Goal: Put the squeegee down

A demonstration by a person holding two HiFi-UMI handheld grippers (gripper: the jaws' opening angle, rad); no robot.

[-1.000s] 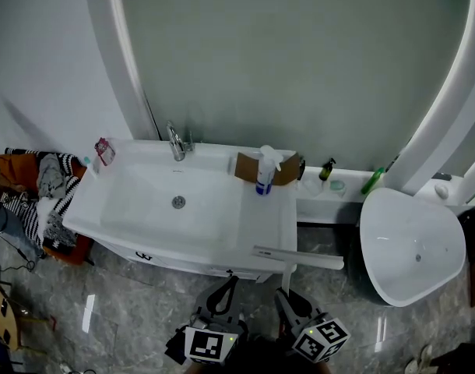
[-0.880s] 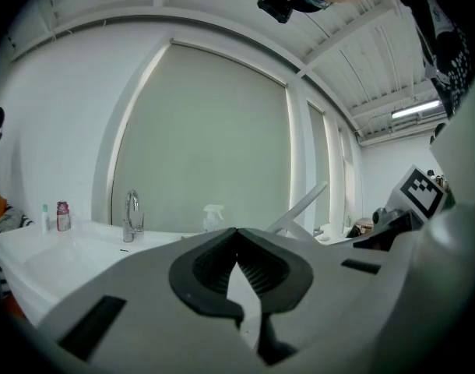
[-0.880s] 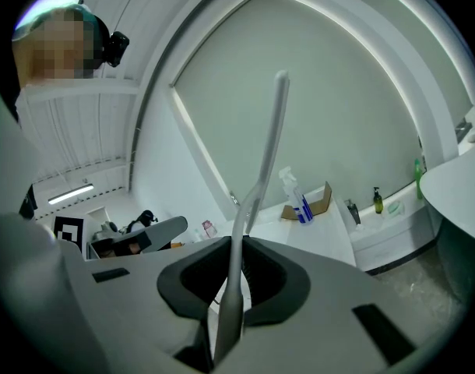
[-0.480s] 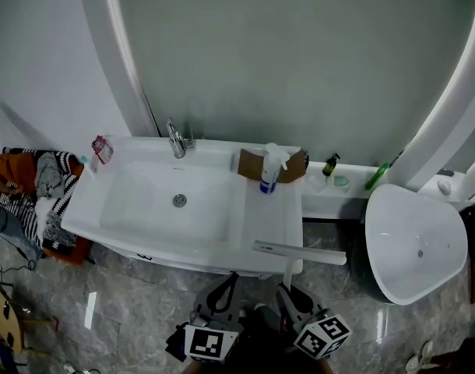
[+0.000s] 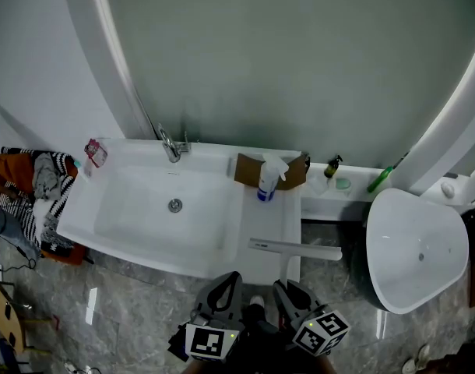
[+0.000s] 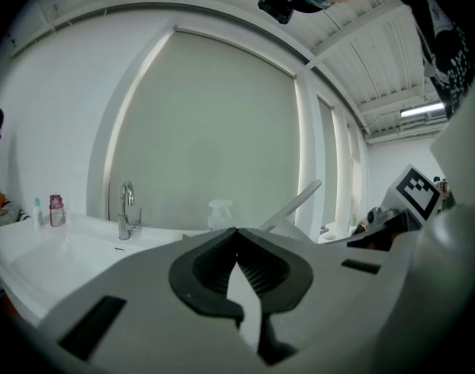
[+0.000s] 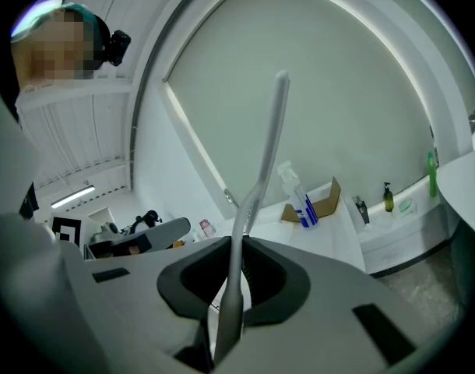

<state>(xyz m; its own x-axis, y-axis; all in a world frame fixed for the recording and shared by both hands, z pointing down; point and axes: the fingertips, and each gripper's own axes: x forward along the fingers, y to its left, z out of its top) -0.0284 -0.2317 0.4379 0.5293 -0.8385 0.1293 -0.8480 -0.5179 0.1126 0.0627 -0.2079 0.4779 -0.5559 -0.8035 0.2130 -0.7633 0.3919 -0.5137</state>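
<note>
A white squeegee (image 5: 294,248) hangs level over the front right corner of the white sink counter (image 5: 269,216), its blade lying crosswise. Its handle runs back into my right gripper (image 5: 290,285), which is shut on it. In the right gripper view the handle (image 7: 257,185) rises from between the jaws of that gripper (image 7: 239,244) toward the wall. My left gripper (image 5: 228,280) hovers just left of it at the counter's front edge, shut with nothing in it; the left gripper view shows its tips (image 6: 237,232) meeting, with the squeegee (image 6: 292,206) off to the right.
A spray bottle (image 5: 265,179) and an open cardboard box (image 5: 249,168) stand at the counter's back, right of the basin and faucet (image 5: 169,145). A ledge with small bottles (image 5: 332,166) and a white toilet (image 5: 416,248) lie to the right. Clothes (image 5: 31,181) are piled at the left.
Both grippers have moved forward toward the sink. The squeegee blade went with them and now hangs over the counter's front corner instead of in front of it.
</note>
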